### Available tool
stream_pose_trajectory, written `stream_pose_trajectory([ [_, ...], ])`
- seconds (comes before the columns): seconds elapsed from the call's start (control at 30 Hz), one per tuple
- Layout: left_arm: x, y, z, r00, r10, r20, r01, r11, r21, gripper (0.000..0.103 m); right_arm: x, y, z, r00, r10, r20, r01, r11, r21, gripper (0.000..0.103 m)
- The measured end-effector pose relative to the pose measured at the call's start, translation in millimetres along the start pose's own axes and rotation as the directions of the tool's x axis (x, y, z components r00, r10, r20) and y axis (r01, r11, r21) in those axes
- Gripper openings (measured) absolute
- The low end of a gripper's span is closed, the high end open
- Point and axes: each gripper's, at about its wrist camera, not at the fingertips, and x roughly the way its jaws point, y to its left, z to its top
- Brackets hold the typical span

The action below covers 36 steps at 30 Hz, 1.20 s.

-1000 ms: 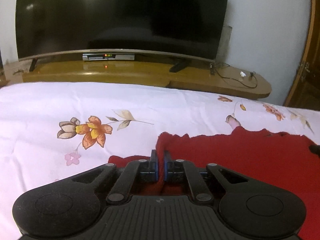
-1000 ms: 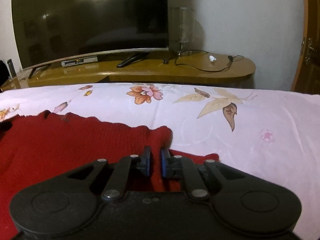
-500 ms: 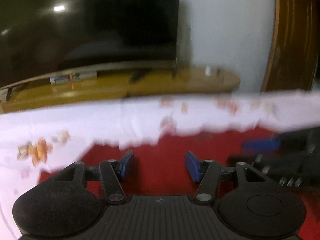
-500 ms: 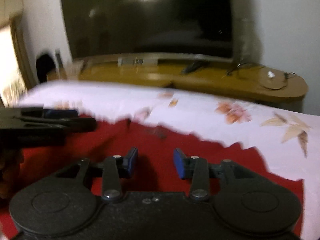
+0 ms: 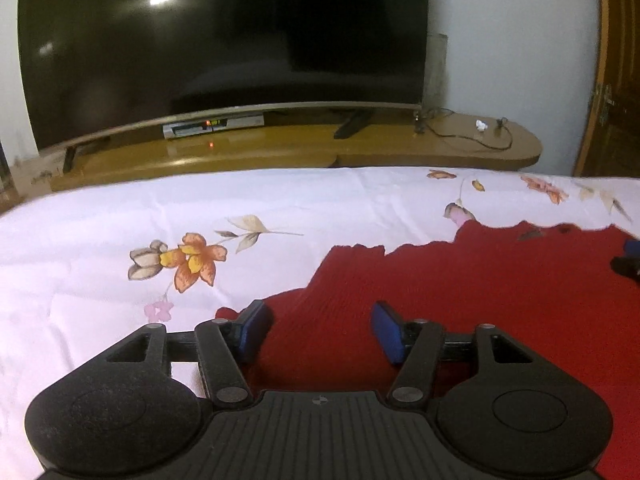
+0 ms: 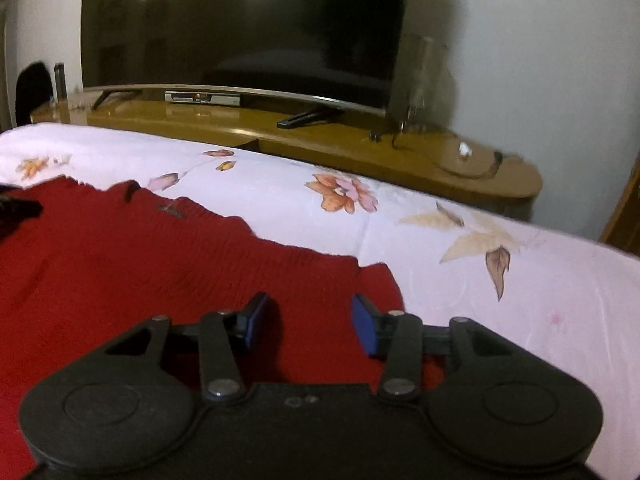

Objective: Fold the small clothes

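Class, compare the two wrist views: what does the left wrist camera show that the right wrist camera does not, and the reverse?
Only the left wrist view: the garment's left edge and a wooden door.
Only the right wrist view: the garment's right corner and a dark object at the stand's left end.
Both: the red knitted garment on the floral sheet, the television, and an open hand-held gripper, left or right, over red knit.

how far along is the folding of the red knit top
Done: the red knit top lies spread on the floral sheet; whether a fold is already in it I cannot tell. In hand: nothing; the left claw and right claw have just been opening, jaws apart over the fabric, gripping nothing. Left: apparently further folds.
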Motion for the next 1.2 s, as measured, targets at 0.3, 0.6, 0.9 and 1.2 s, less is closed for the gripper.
stream_pose_trajectory([
  [0.3, -53.6, -36.4, 15.1, 0.998, -0.009, 0.055, 0.005, 0.998, 0.065, 0.06, -42.5, -6.9, 3.1, 0.991, 0.1, 0.094, -0.109, 0.989, 0.097, 0.048],
  [0.6, -58.7, -92.1, -18.9, 0.998, -0.064, -0.014, 0.065, 0.996, 0.061, 0.065, -46.5, 96.4, 3.3, 0.974, 0.225, -0.006, -0.225, 0.974, -0.031, 0.05],
  [0.9, -58.7, -76.4, -24.1, 0.997, -0.07, -0.016, 0.071, 0.995, 0.067, 0.073, -42.6, 88.4, -9.0, 0.97, 0.243, 0.007, -0.242, 0.968, -0.058, 0.055],
  [1.2, -79.2, -25.0, -40.9, 0.998, -0.057, -0.002, 0.057, 0.997, 0.044, 0.073, -68.3, -11.5, -43.6, 0.994, 0.112, 0.006, -0.112, 0.99, 0.089, 0.054],
])
